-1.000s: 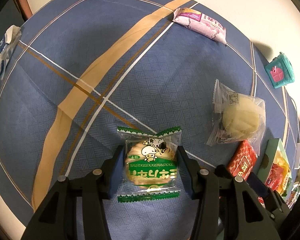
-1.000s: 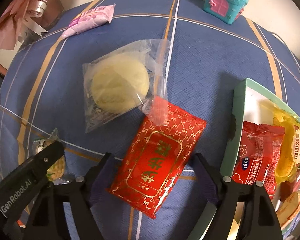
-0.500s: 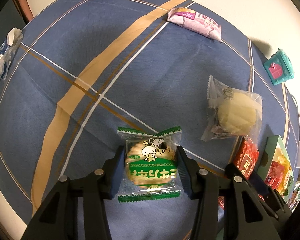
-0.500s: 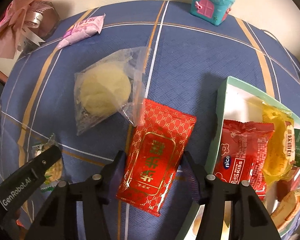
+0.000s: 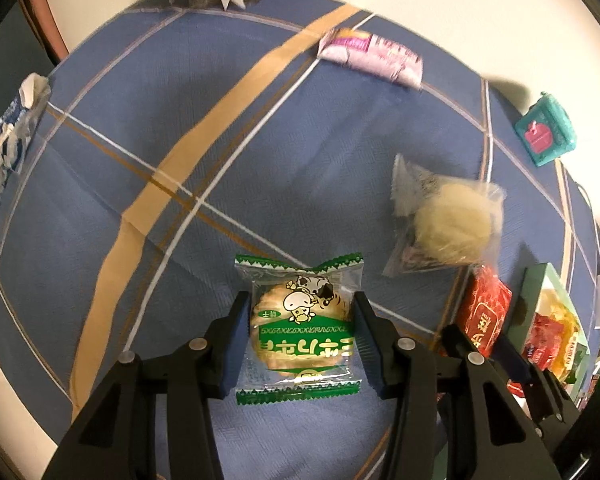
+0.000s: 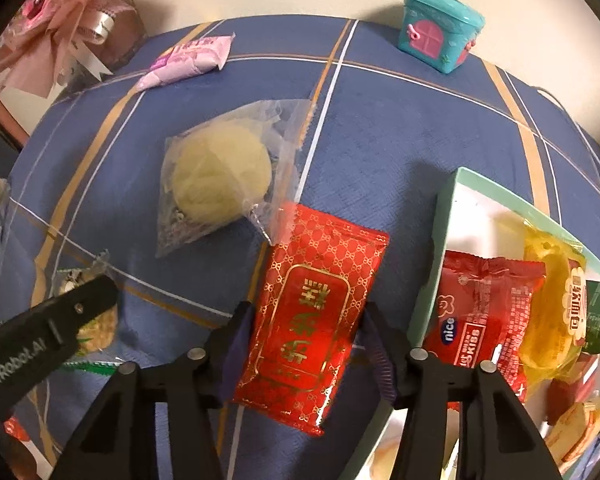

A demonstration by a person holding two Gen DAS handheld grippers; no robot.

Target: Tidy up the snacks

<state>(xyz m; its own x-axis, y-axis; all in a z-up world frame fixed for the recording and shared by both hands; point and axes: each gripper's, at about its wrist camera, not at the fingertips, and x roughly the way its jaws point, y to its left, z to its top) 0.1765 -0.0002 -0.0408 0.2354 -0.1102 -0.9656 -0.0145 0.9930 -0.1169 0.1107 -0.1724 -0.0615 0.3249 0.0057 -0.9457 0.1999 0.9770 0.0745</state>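
Observation:
My left gripper (image 5: 300, 332) is shut on a green cracker packet (image 5: 300, 332) with a cartoon cow, held over the blue cloth. My right gripper (image 6: 306, 332) is shut on a red and gold packet (image 6: 316, 312), which also shows in the left wrist view (image 5: 484, 312). A pale round bun in clear wrap (image 6: 220, 184) lies just beyond it, its wrapper corner overlapping the red packet's top. The mint green box (image 6: 444, 232) at the right holds a red packet (image 6: 484, 308), a yellow one (image 6: 556, 300) and others. A pink packet (image 6: 188, 60) lies at the far side.
A teal toy house (image 6: 440, 28) stands at the far edge. A pink bow on a brown box (image 6: 80, 20) is at the far left. A blue and white bag (image 5: 8, 140) lies at the cloth's left edge. The left gripper's finger (image 6: 60, 328) shows in the right wrist view.
My right gripper has closed onto the red packet and drawn it up off the cloth. The left gripper keeps its hold on the green packet, and its view has pulled back a little.

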